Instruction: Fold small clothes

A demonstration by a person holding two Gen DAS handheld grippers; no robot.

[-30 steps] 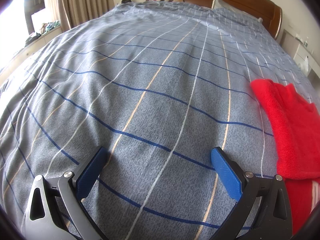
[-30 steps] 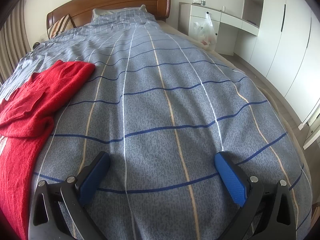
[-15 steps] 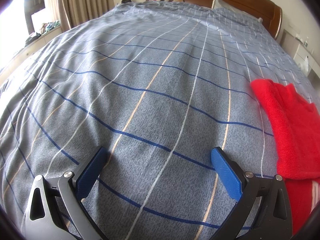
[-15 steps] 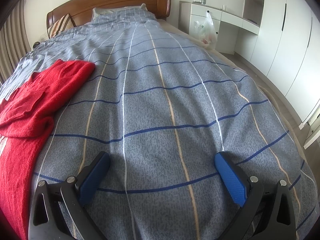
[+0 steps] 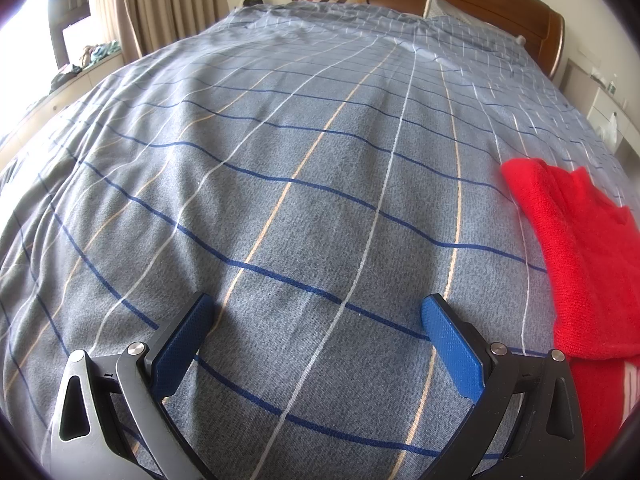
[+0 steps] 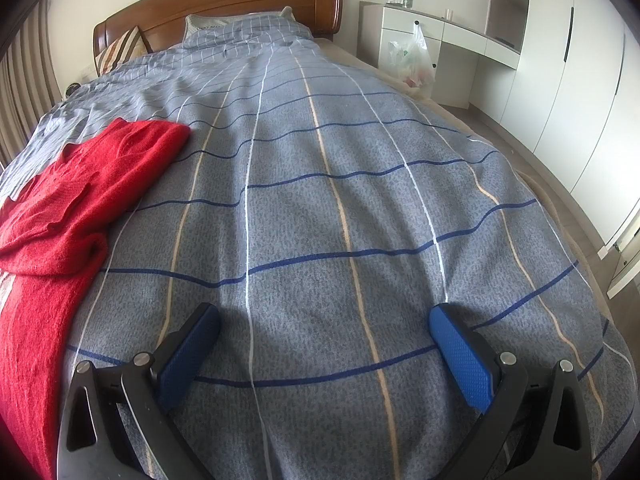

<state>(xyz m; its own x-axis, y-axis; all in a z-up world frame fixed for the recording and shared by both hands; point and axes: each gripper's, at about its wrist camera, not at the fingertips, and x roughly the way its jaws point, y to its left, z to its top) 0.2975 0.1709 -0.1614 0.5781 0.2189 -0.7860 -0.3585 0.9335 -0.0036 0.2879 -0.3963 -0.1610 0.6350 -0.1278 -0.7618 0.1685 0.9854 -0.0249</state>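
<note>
A red knit garment lies on the bed at the right edge of the left wrist view. It also shows at the left of the right wrist view, partly folded over itself. My left gripper is open and empty, low over the bare bedspread to the left of the garment. My right gripper is open and empty, low over the bedspread to the right of the garment. Neither gripper touches the garment.
The grey-blue checked bedspread covers the whole bed up to the wooden headboard and pillows. White cabinets and a desk with a plastic bag stand right of the bed. Curtains and a windowsill lie to the left.
</note>
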